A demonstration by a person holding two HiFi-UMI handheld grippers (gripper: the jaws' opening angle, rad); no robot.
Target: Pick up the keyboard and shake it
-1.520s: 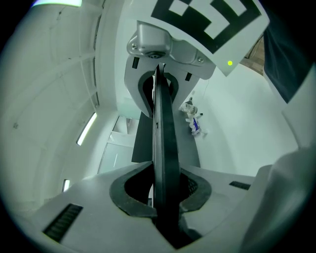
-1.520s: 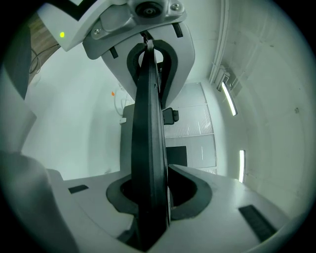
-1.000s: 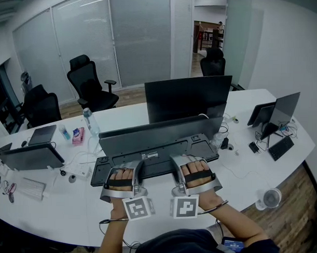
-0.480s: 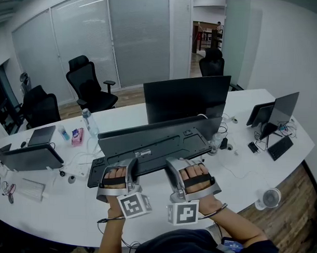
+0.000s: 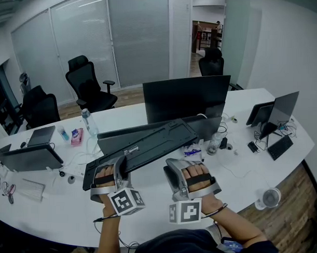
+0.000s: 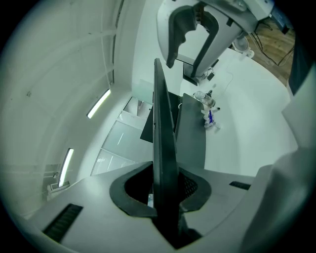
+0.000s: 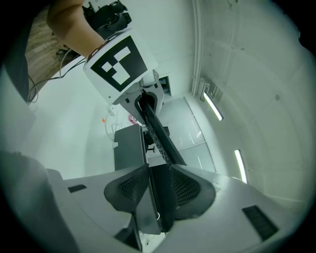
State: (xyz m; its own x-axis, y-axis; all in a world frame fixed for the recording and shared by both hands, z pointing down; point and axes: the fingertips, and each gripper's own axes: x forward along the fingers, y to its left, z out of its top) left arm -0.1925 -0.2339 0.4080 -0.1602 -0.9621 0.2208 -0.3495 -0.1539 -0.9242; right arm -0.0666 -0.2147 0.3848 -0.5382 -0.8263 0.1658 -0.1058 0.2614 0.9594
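A black keyboard [image 5: 147, 146] is held up off the white desk [image 5: 57, 208], slanting from low at the left to high at the right, underside label toward me. My left gripper [image 5: 120, 167] is shut on its near edge toward the left end. My right gripper [image 5: 170, 168] is at the same edge further right. In the left gripper view the keyboard [image 6: 160, 148] runs edge-on out of the clamped left gripper [image 6: 165, 197] toward the right gripper [image 6: 182, 64]. In the right gripper view the right gripper [image 7: 158, 192] has both pads against the keyboard [image 7: 158, 133], which reaches to the left gripper [image 7: 145, 101].
A black monitor [image 5: 185, 98] and a grey screen back [image 5: 111, 140] stand just behind the keyboard. A water bottle [image 5: 89, 122] is at the left, a small jar [image 5: 215, 143] at the right. Laptops [image 5: 278, 112] and a small fan [image 5: 272, 197] are at the far right. Office chairs [image 5: 90, 84] stand beyond the desk.
The keyboard has come up off the desk and tilted, its right end swinging up and back. My left gripper has moved down and to the left; the right one has shifted slightly.
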